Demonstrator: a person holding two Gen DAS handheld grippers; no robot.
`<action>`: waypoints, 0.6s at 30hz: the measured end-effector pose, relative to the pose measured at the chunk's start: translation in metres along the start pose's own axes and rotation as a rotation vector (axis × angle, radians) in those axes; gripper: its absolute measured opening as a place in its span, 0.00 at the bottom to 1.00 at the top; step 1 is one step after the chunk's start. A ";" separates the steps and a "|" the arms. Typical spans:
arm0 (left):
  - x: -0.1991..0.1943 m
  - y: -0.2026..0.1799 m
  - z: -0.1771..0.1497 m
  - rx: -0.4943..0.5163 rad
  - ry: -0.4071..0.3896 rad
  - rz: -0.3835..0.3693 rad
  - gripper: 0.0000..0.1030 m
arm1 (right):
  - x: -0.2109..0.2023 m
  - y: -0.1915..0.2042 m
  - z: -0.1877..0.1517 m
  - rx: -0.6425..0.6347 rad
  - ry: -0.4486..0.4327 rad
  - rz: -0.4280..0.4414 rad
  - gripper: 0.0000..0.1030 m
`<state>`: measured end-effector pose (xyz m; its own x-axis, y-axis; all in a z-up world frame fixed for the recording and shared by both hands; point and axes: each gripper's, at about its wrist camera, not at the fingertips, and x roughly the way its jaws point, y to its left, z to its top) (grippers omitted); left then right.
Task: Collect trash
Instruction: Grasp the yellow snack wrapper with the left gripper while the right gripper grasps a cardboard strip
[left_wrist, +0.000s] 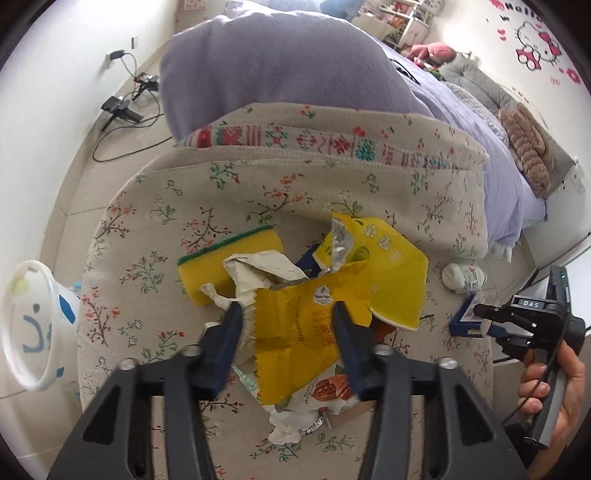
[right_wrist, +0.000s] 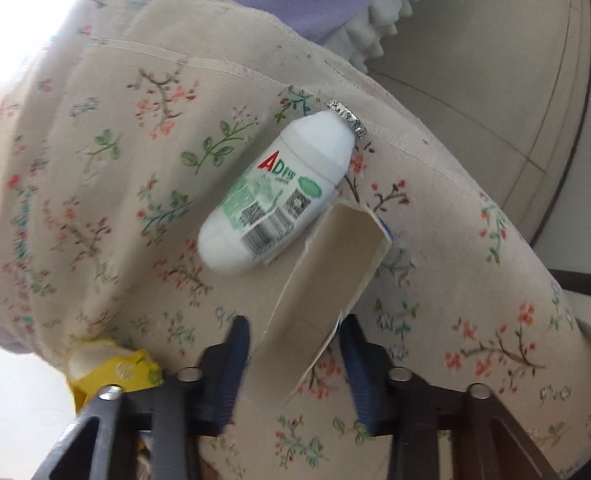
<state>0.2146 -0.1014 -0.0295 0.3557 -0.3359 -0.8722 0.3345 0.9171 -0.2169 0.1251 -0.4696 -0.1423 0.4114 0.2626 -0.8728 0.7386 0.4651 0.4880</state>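
Observation:
In the left wrist view a heap of trash lies on the floral cloth (left_wrist: 155, 221): a yellow snack wrapper (left_wrist: 314, 317), crumpled white paper (left_wrist: 258, 273), a nut wrapper (left_wrist: 325, 391) and a yellow sponge (left_wrist: 229, 254). My left gripper (left_wrist: 286, 314) is open, its fingers on either side of the yellow wrapper. A small white drink bottle (right_wrist: 273, 199) lies on the cloth; it also shows in the left wrist view (left_wrist: 463, 277). My right gripper (right_wrist: 293, 328) is open around a torn cardboard box (right_wrist: 325, 280) next to the bottle. The right gripper (left_wrist: 480, 317) shows at the right in the left wrist view.
A white plastic bin (left_wrist: 33, 325) stands on the floor left of the cloth-covered surface. A purple blanket (left_wrist: 280, 62) lies behind it on a bed. Cables and a charger (left_wrist: 125, 107) lie on the floor at the back left.

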 end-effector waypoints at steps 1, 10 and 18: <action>0.001 -0.003 -0.001 0.013 0.002 0.011 0.30 | -0.004 0.000 -0.003 -0.007 -0.001 0.012 0.27; -0.026 -0.007 -0.011 0.059 -0.058 -0.024 0.12 | -0.023 0.029 -0.027 -0.139 -0.034 0.086 0.19; -0.054 0.022 -0.017 -0.054 -0.063 -0.233 0.12 | -0.018 0.062 -0.050 -0.302 -0.031 0.177 0.19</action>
<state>0.1874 -0.0596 0.0057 0.3286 -0.5507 -0.7673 0.3672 0.8230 -0.4334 0.1371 -0.4033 -0.0962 0.5382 0.3382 -0.7720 0.4648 0.6450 0.6066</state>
